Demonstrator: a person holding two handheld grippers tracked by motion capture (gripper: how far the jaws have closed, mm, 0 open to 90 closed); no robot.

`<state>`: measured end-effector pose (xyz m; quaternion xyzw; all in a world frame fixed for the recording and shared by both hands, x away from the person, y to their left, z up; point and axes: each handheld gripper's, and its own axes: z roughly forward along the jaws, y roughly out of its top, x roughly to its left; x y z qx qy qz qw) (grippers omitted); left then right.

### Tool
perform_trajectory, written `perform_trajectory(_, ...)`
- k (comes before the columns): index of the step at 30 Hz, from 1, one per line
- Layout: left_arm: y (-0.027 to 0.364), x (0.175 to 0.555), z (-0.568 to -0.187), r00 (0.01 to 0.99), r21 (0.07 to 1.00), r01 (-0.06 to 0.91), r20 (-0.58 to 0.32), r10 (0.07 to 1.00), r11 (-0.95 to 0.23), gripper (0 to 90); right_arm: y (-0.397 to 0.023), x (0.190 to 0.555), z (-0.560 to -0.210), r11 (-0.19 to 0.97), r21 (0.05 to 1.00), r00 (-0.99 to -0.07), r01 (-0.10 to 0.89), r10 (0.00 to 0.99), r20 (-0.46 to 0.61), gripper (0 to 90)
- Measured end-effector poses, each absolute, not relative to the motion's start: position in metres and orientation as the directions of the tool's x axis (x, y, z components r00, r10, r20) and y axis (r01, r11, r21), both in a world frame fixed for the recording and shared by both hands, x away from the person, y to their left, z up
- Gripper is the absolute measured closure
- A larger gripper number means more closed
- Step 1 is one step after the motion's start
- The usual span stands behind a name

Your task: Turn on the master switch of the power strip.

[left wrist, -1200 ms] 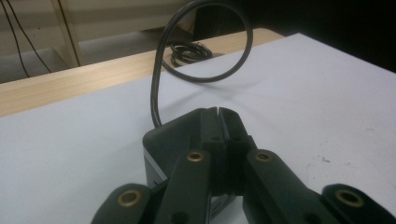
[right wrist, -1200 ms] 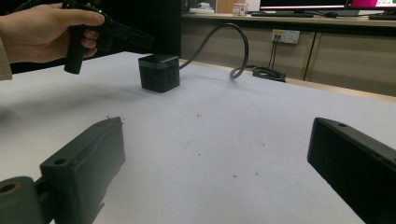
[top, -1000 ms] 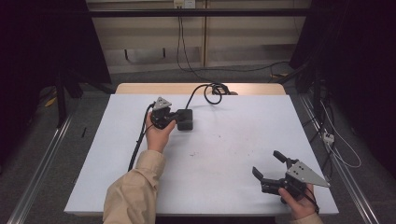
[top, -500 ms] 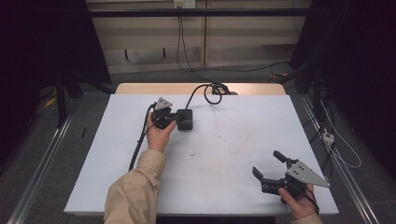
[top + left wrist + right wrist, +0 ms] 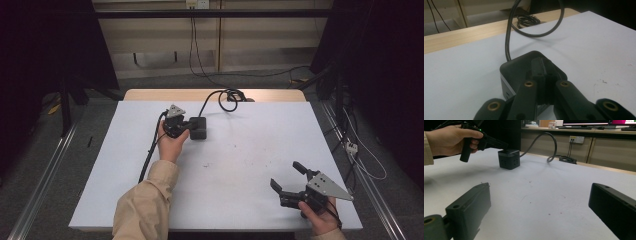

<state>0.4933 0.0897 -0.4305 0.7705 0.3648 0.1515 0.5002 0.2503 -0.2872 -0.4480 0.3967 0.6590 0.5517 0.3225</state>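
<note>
power cube (image 5: pixel 198 127) | upright | cord (image 5: pixel 212 98) leaves toward table's far edge

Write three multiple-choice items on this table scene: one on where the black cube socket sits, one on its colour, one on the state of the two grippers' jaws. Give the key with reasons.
1. Where is the black cube socket on the white table?
A. In the far half, left of the middle
B. At the near right corner
C. On the floor

2. What colour is the cable that runs from the cube?
A. White
B. Black
C. Red

3. How do the jaws stand?
A. Both shut
B. Left gripper shut, right gripper open
C. Left open, right shut

Key: 1 A, the high view shows the cube towards the far edge, left of centre. 2 B, the looped cable is black in each view. 3 B, the left gripper view shows its jaws pressed together over the top of the cube, while the right jaws stand wide apart over bare table.
</note>
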Motion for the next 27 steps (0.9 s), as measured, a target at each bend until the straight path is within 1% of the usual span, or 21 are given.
perform_trajectory(13,0.0894,0.4934,-0.4301,0.69,0.875,0.414,-0.123,0.713,-0.25,90.0,-0.2864,0.2504,-0.448,0.081,0.983,-0.48,0.165,0.877,0.008,3.5)
perform_trajectory(16,0.0888,0.4932,-0.43,0.697,0.877,0.399,-0.1,0.71,-0.269,90.0,-0.2862,0.2502,-0.448,0.081,0.983,-0.48,0.164,0.877,0.008,3.5)
perform_trajectory(20,0.089,0.4936,-0.4308,0.695,0.876,0.407,-0.114,0.71,-0.257,90.0,-0.286,0.2501,-0.448,0.081,0.983,-0.48,0.166,0.877,0.009,3.5)
perform_trajectory(24,0.0883,0.4937,-0.4299,0.701,0.873,0.396,-0.087,0.708,-0.286,90.0,-0.286,0.2502,-0.448,0.08,0.983,-0.48,0.166,0.877,0.01,3.5)
perform_trajectory(27,0.0885,0.4937,-0.43,0.699,0.871,0.401,-0.092,0.709,-0.283,90.0,-0.2858,0.2502,-0.4481,0.08,0.983,-0.481,0.167,0.877,0.011,3.5)
